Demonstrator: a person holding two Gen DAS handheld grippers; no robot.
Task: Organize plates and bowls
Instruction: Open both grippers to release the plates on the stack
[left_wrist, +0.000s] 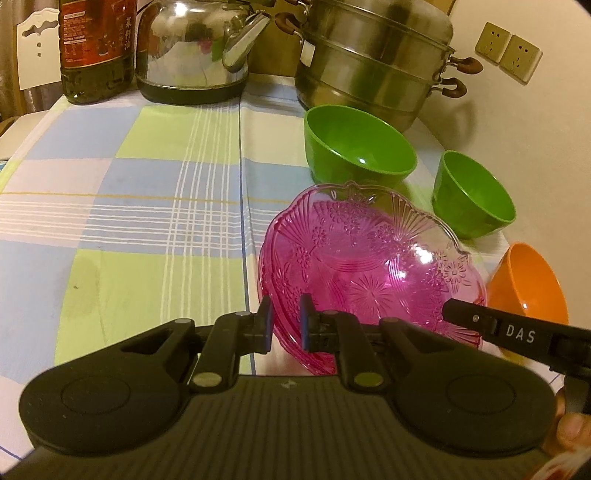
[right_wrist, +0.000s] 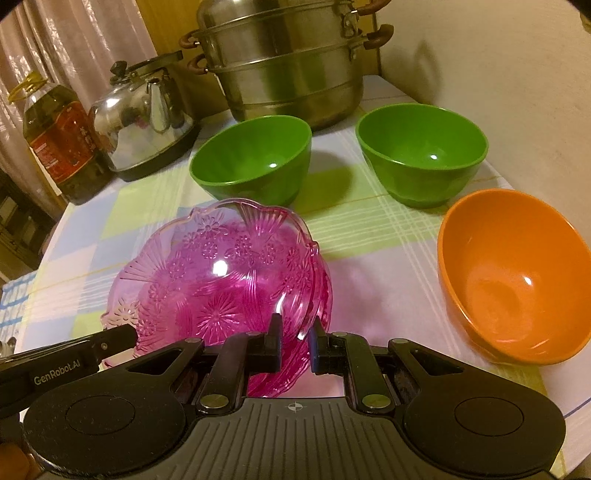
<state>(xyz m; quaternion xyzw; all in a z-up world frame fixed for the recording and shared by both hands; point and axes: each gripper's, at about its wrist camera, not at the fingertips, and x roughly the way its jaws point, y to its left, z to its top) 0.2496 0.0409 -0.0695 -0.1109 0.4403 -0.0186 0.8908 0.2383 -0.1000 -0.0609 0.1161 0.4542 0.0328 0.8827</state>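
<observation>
The pink glass plates (left_wrist: 369, 266), what looked like two nested together, hung between my two tongs, tilted, near the middle of the table (left_wrist: 129, 221). My left tongs (left_wrist: 286, 326) were pinched on the near left rim, my right tongs (right_wrist: 295, 341) on the near right rim, both narrow and gripping glass. The stack lay straight ahead of both, so neither hand was nearer. Beyond it stood the two green bowls (right_wrist: 255, 158), side by side, with the orange bowl (right_wrist: 513, 280) to the right and nearer. I judged the coming move turned on the bare cloth under the plates: lower them level there, well clear of the bowls, before letting go.
</observation>
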